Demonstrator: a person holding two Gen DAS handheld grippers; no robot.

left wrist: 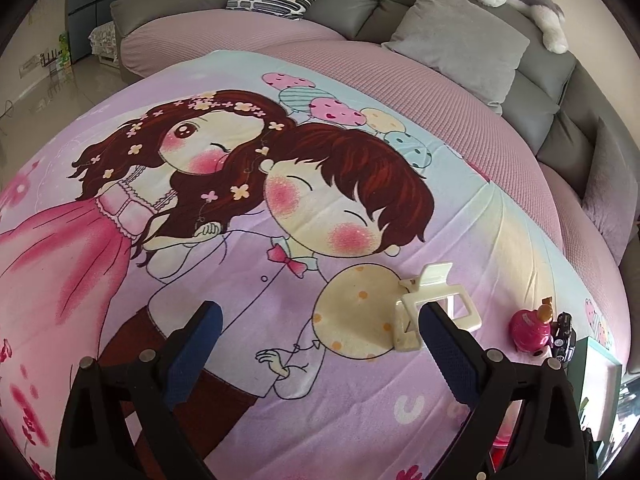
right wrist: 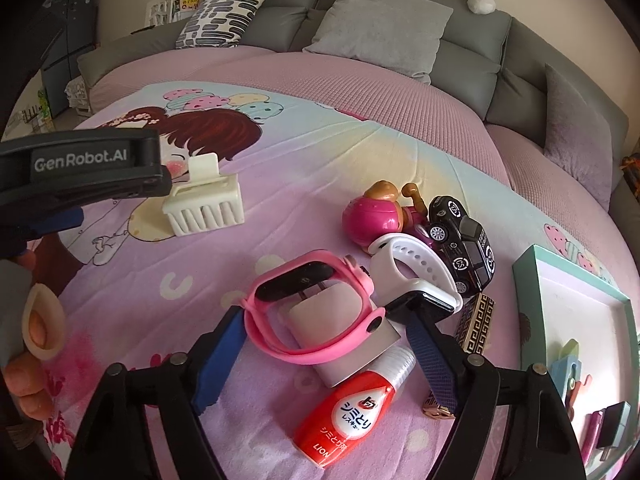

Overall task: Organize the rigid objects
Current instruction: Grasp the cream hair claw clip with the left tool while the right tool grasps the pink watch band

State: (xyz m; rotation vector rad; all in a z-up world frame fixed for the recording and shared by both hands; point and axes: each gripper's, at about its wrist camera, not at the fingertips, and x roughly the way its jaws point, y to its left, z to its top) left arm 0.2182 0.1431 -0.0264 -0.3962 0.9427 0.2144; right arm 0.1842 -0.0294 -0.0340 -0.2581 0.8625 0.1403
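My right claw (right wrist: 320, 344) stands wide around the pink watch (right wrist: 312, 312), one blue pad at each end of its band, neither clearly pressing, so I hold nothing yet. I judge the straddle is there to pinch the band and carry it to the tray (right wrist: 528, 280), right of the watch. The watch lies on a pale charger (right wrist: 340, 320), so a squeeze might drag that too. Nearer me than the watch is a red bottle (right wrist: 344, 412); just right, a white watch (right wrist: 416, 280); beyond that, a black car (right wrist: 464, 248) and pink toy (right wrist: 372, 216). My left claw (left wrist: 320, 344) is wide and empty; a cream clip (left wrist: 424, 304) sits just beside its right pad. The tray is cut off, its contents hard to identify.
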